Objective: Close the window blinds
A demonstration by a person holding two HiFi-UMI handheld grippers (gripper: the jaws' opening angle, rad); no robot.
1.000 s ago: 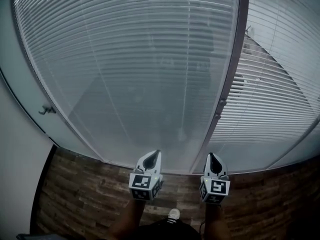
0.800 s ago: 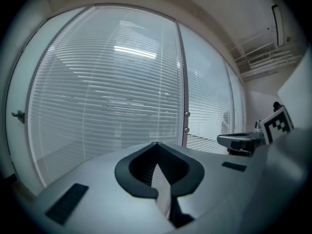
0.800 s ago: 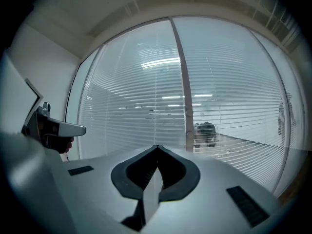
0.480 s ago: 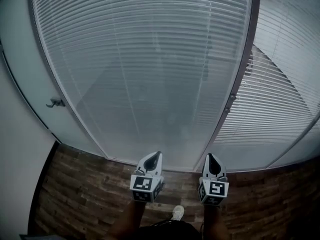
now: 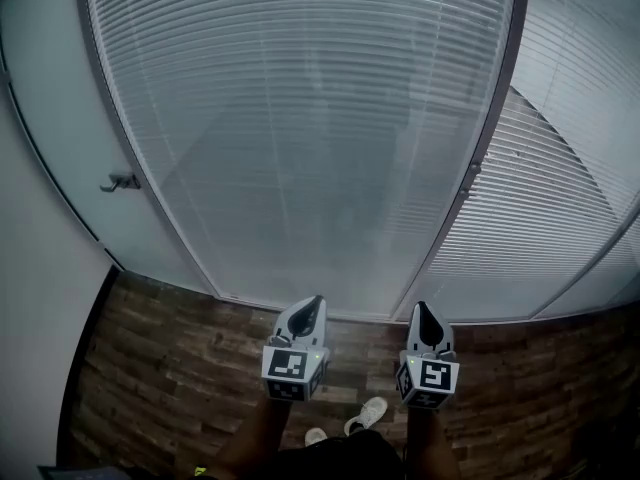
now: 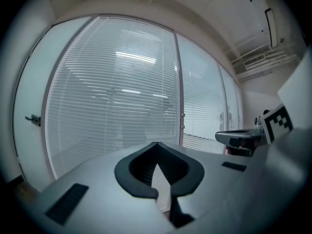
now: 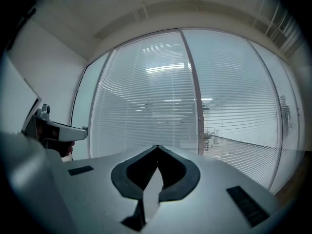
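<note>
Blinds point(image 5: 300, 118) fill the tall pane straight ahead of you, reaching down to the wood floor point(image 5: 150, 388), with a dark post point(image 5: 490, 128) dividing them from a second slatted pane point(image 5: 570, 198) at right. You hold the left gripper point(image 5: 316, 301) and right gripper point(image 5: 421, 309) side by side, clear of the glass, both sets of fingers clenched tip to tip on nothing. A small handle point(image 5: 122, 181) sits on the plain panel point(image 5: 60, 98) at left.
</note>
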